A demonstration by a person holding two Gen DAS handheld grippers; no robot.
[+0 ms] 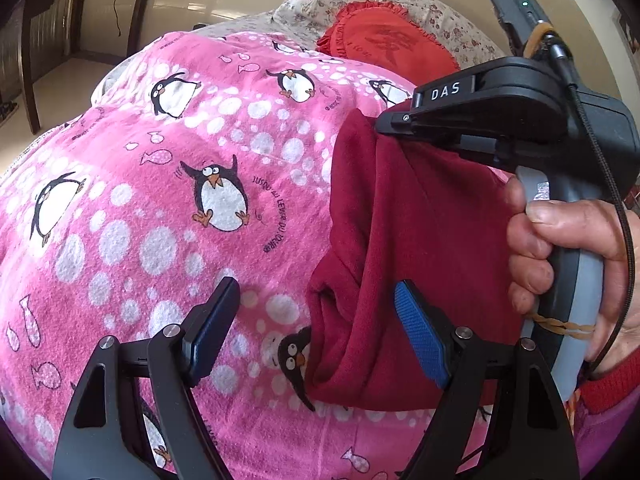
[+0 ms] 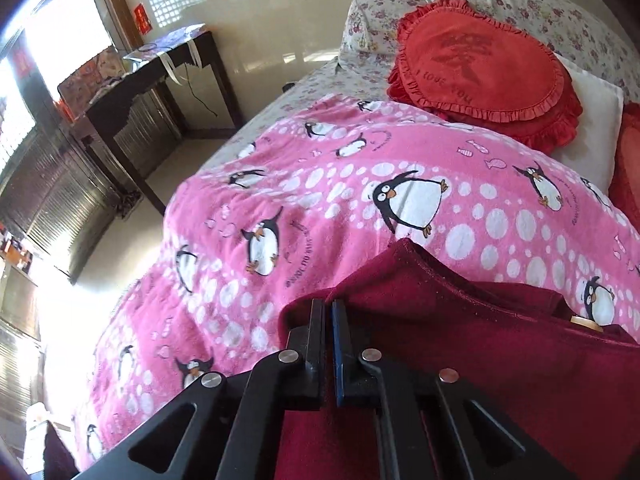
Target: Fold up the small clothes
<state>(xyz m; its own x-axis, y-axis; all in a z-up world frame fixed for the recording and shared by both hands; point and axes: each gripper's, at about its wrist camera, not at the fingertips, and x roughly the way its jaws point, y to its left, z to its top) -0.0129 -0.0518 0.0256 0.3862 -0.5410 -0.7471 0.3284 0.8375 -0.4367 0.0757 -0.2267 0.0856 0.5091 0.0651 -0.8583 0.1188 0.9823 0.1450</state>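
Maroon garment between right gripper fingers

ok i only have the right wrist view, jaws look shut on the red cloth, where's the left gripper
Observer: The left gripper is open, above the blanket, beside the cloth's lower edge.
Operator: is it touching the cloth
Observer: Its right finger overlaps the cloth in that view; I cannot tell if they touch. Its left finger is over bare blanket.
Operator: and how's the cloth hanging from my gripper
Observer: The right gripper pinches the top corner, and the cloth drapes down from it to the blanket.
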